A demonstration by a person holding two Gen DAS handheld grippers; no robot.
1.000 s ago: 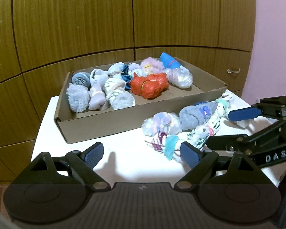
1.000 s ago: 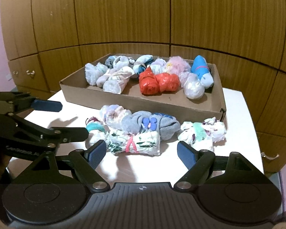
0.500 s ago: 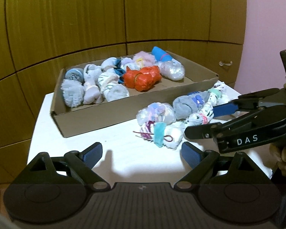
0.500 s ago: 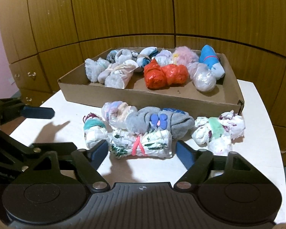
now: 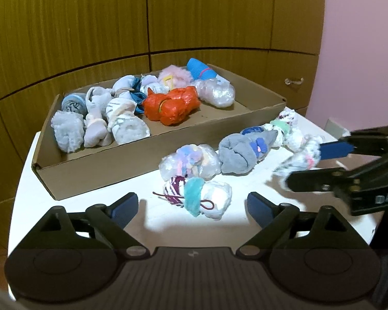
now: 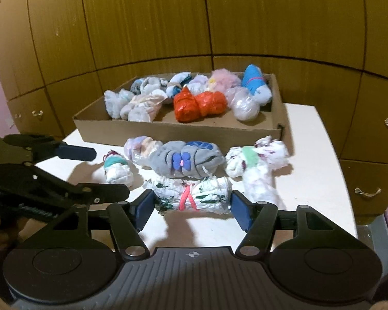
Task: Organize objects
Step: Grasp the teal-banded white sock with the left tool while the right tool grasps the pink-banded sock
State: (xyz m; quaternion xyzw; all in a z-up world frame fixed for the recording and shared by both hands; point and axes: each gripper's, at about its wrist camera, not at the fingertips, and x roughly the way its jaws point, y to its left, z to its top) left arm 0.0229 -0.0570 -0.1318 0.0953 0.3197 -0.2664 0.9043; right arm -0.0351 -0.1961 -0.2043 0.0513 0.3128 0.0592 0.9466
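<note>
A shallow cardboard box (image 5: pixel 95 170) (image 6: pixel 168 134) on the white table holds several rolled bundles, among them an orange one (image 5: pixel 172 104) (image 6: pixel 199 104). Loose bundles lie in front of it: a grey roll with a blue flower (image 6: pixel 183 159) (image 5: pixel 243 152), a pastel one (image 5: pixel 191 161), a teal-banded one (image 5: pixel 201 197) (image 6: pixel 116 168) and a green-banded white one (image 6: pixel 256 160). My right gripper (image 6: pixel 192 208) (image 5: pixel 306 165) is closed around a white roll with a pink tie (image 6: pixel 194 197), pads touching both ends. My left gripper (image 5: pixel 192 208) (image 6: pixel 108 171) is open and empty, just before the teal-banded bundle.
Wooden cabinet panels (image 6: pixel 168 25) stand behind the table, with drawer handles (image 6: pixel 367 192) on the right. A pink wall (image 5: pixel 362 38) shows at the right of the left wrist view. The table's right edge (image 6: pixel 349 193) is near the bundles.
My right gripper moved forward and closed its jaws onto the white roll with the pink tie. My left gripper drew closer to the teal-banded bundle, still open.
</note>
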